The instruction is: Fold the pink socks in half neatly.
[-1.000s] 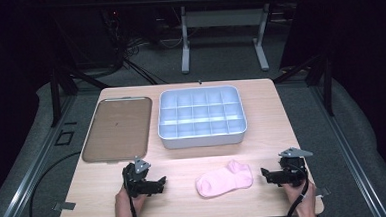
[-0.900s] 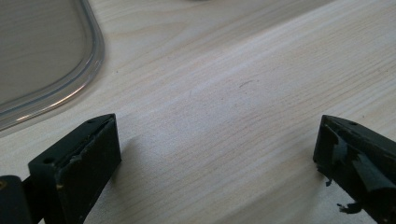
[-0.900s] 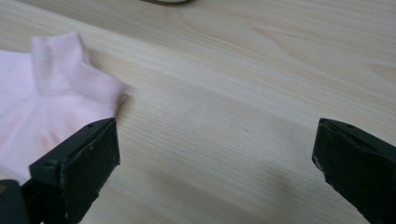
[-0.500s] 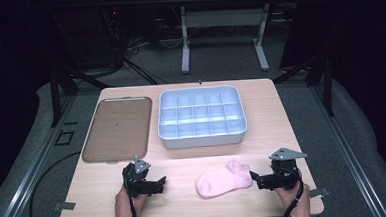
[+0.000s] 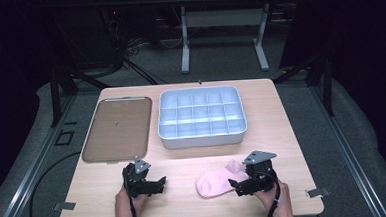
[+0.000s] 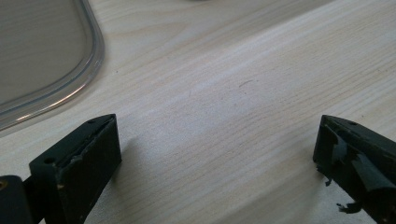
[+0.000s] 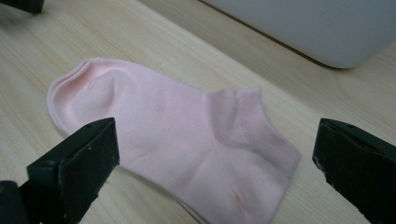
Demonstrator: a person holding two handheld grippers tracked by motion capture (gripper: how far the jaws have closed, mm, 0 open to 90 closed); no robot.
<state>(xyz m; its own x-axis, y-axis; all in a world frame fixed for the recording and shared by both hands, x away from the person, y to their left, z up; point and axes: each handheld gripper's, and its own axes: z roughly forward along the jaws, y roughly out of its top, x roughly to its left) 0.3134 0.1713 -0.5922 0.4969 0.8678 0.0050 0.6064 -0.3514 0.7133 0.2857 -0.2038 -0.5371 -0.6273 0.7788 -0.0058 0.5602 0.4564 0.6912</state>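
Closing on the pink sock with my right hand-held gripper: over the last second it has slid in from the right edge of the worktop and now sits at the sock's cuff end. In the right gripper view the jaws stand wide apart with the sock lying flat between them, toe away to the left, ribbed cuff toward the right jaw. Nothing clamped yet.

Left hand-held gripper has not moved; it rests near the front edge, jaws apart over bare wood, the corner of the clear tray just beyond.

Sock lies on the worktop in front of the grey compartment box, well apart from the brown tray.

My reading: the approach is done and the grasp is next. Fabric is thin and flat, so I judge the jaws need to press down to the wood before shutting, or they will skim over it.
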